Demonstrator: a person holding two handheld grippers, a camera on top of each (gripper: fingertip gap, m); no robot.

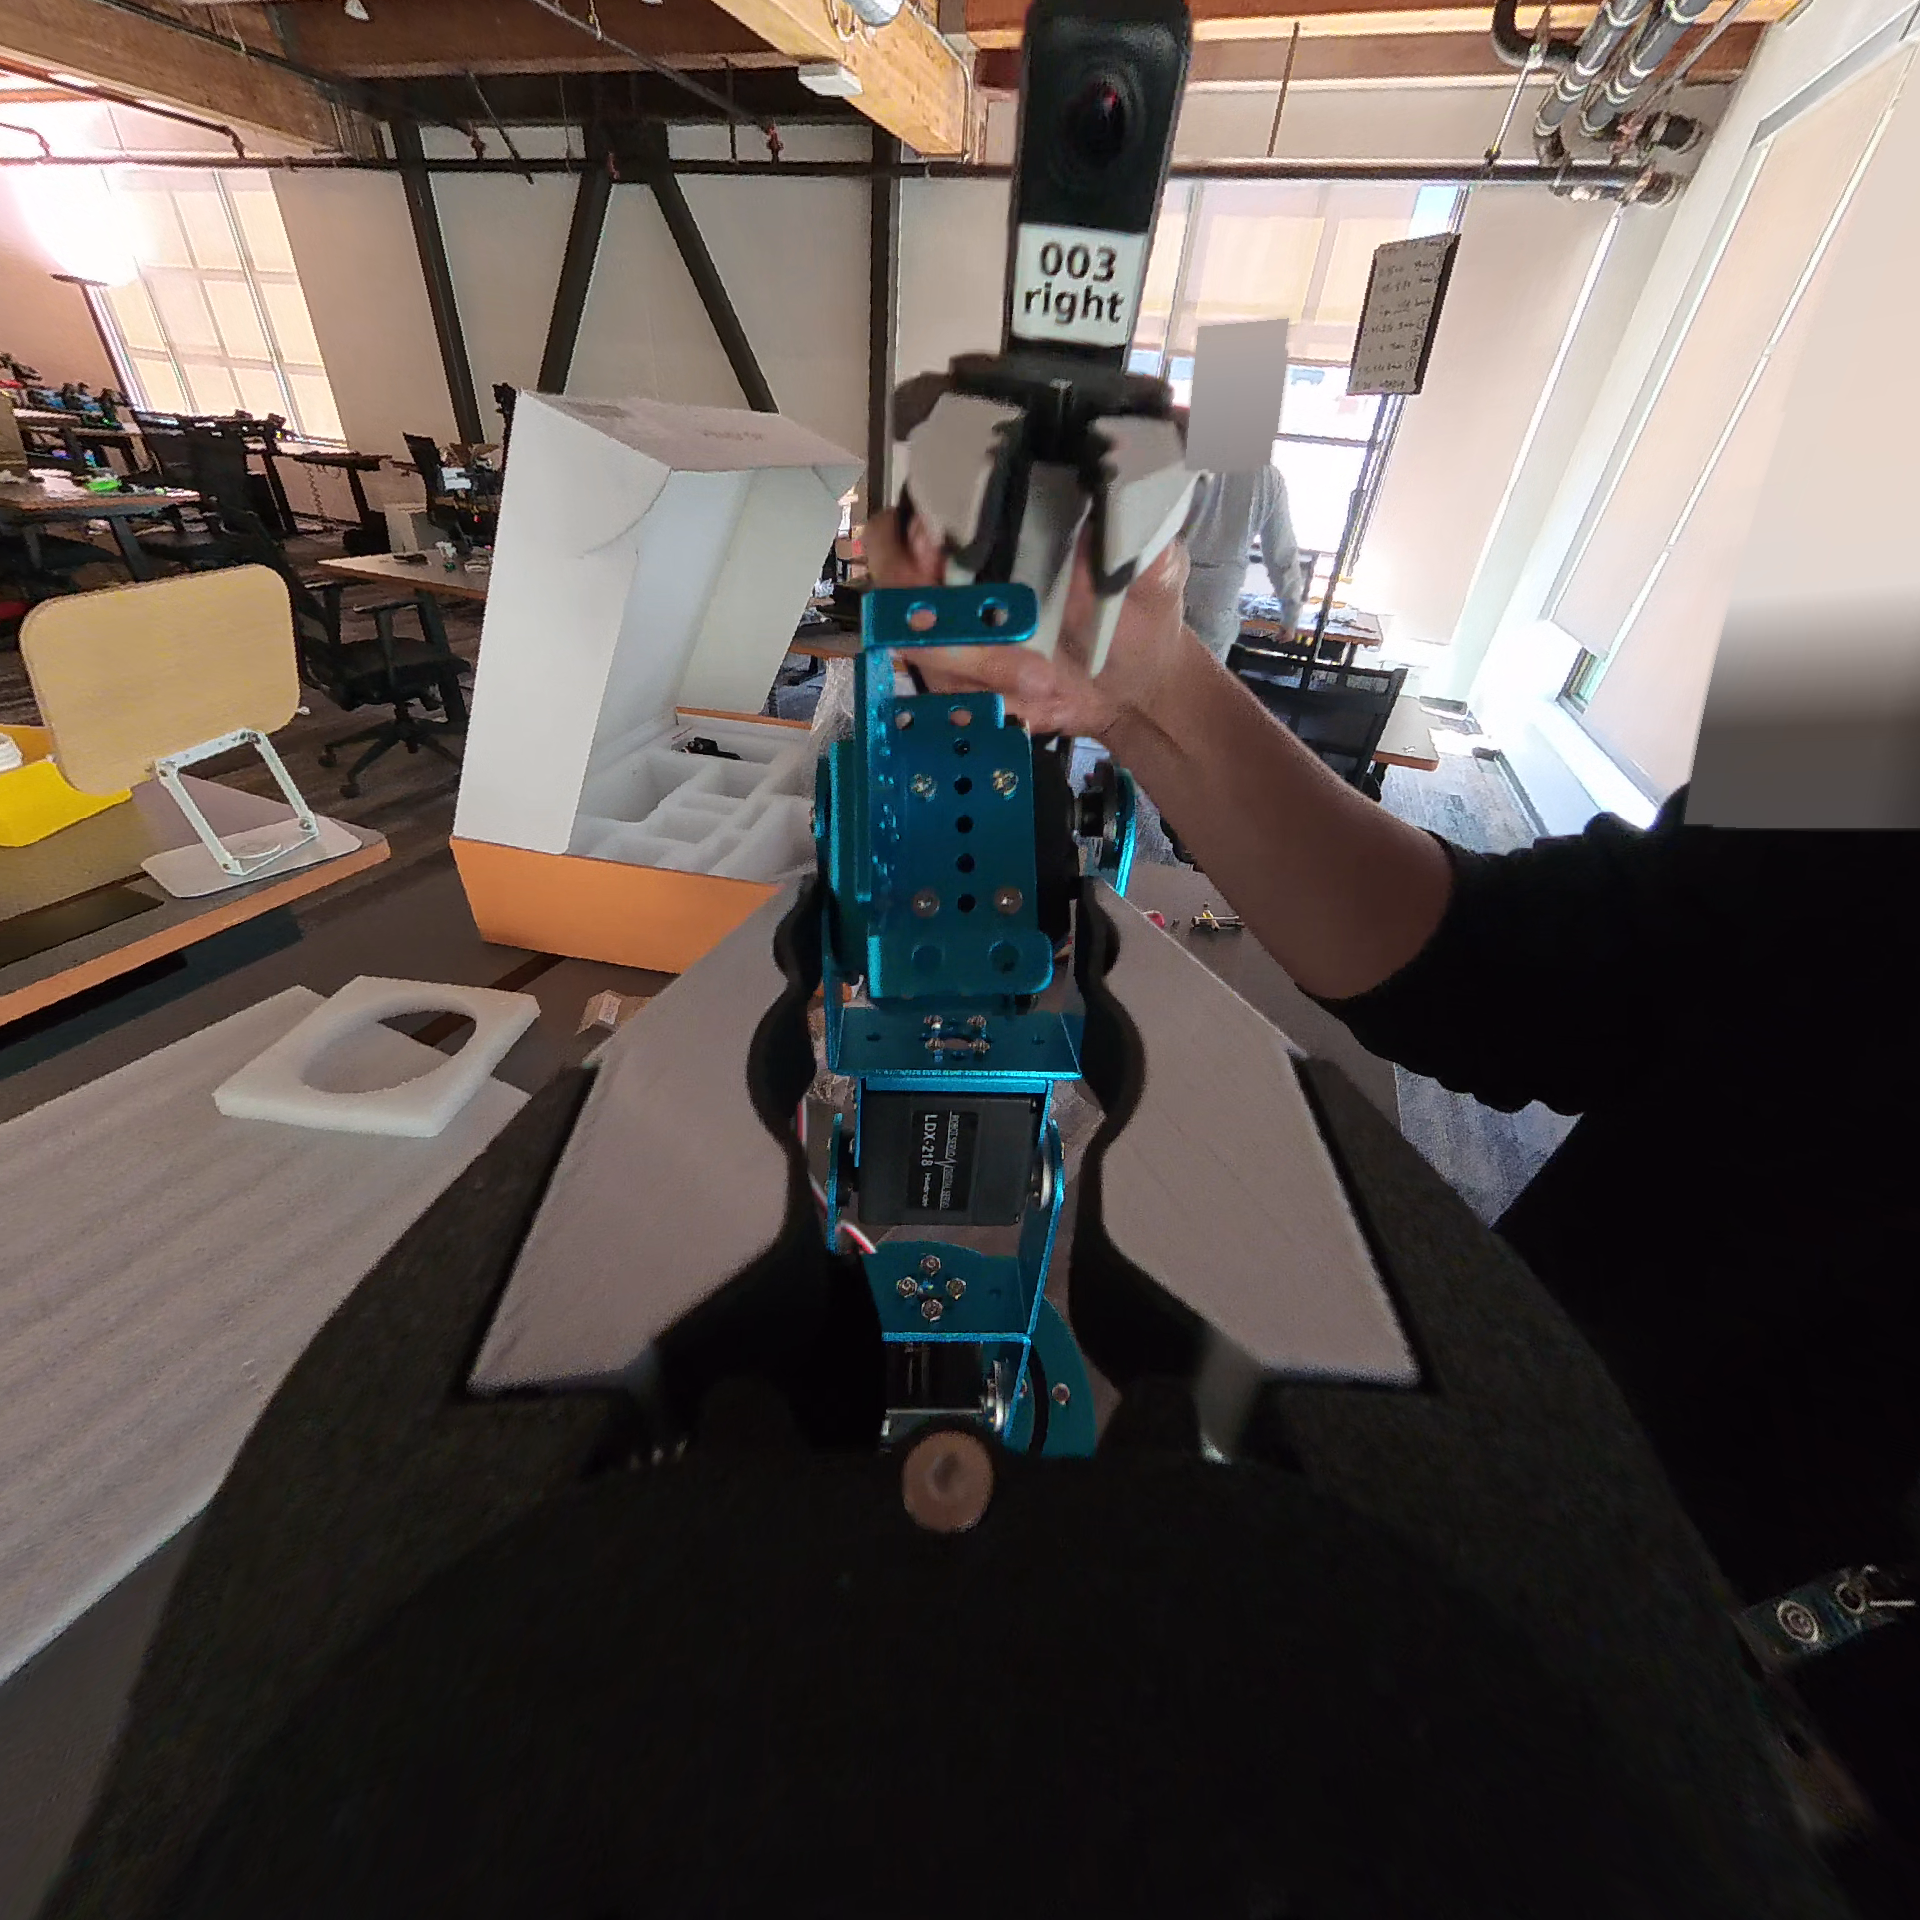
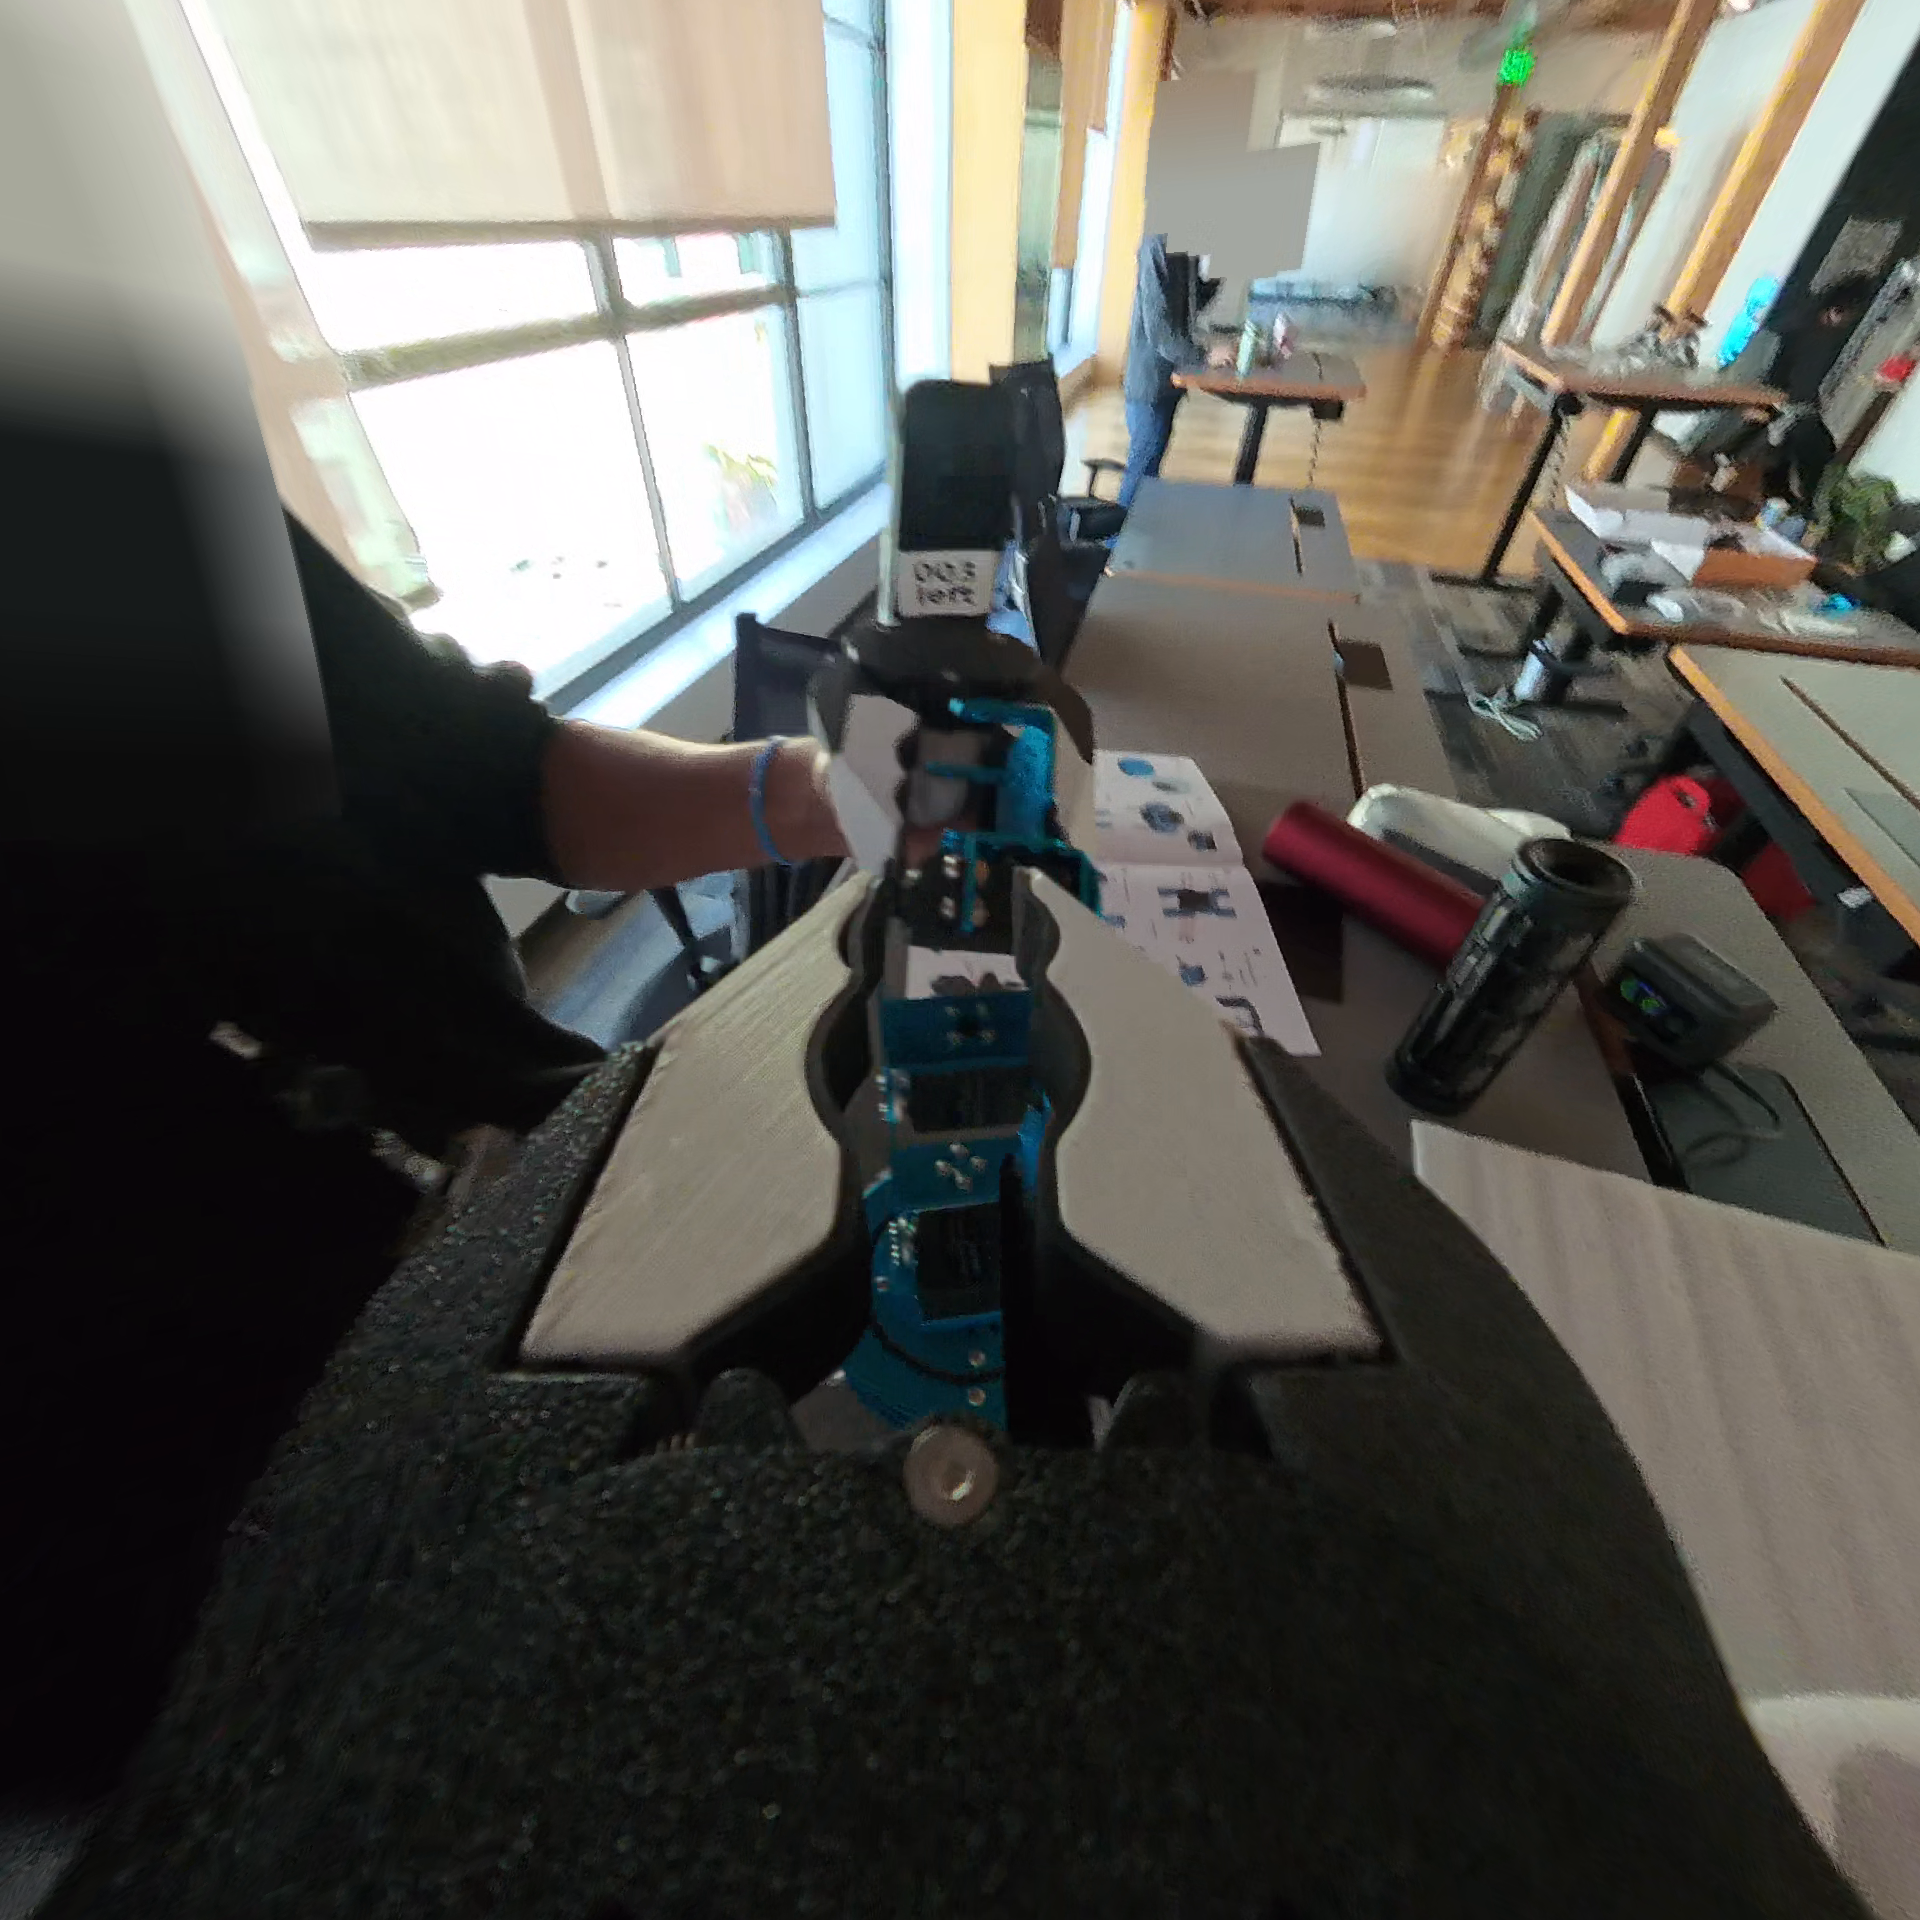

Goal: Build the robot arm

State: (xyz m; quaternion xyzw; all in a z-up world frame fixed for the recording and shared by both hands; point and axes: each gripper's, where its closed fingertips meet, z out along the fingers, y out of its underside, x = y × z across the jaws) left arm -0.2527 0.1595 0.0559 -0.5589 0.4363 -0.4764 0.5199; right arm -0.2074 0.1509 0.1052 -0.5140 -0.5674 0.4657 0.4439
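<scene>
A blue metal jointed arm [image 1: 956, 852] with black servo motors is held up in the air between both grippers. My left gripper [image 1: 951, 914] is shut on its near end, with the grey pads [image 1: 644, 1143] on either side. The right gripper [image 1: 1039, 613] faces it from above and grips the far blue bracket [image 1: 945, 618]. In the right wrist view my right gripper [image 2: 951, 894] is shut on the same blue arm [image 2: 956, 1029]. The left gripper [image 2: 935, 769] is opposite, held by a hand with a blue wristband [image 2: 764, 800].
An open white box with an orange base and foam insert [image 1: 644, 665] stands behind. A white foam piece with a hole [image 1: 374, 1060] lies on the left. An open booklet [image 2: 1195, 894], a red cylinder [image 2: 1371, 883], a black tumbler [image 2: 1507, 977] and a small screen device [image 2: 1673, 997] are on the table. Spacing between my two grippers at the tips: around 8 centimetres.
</scene>
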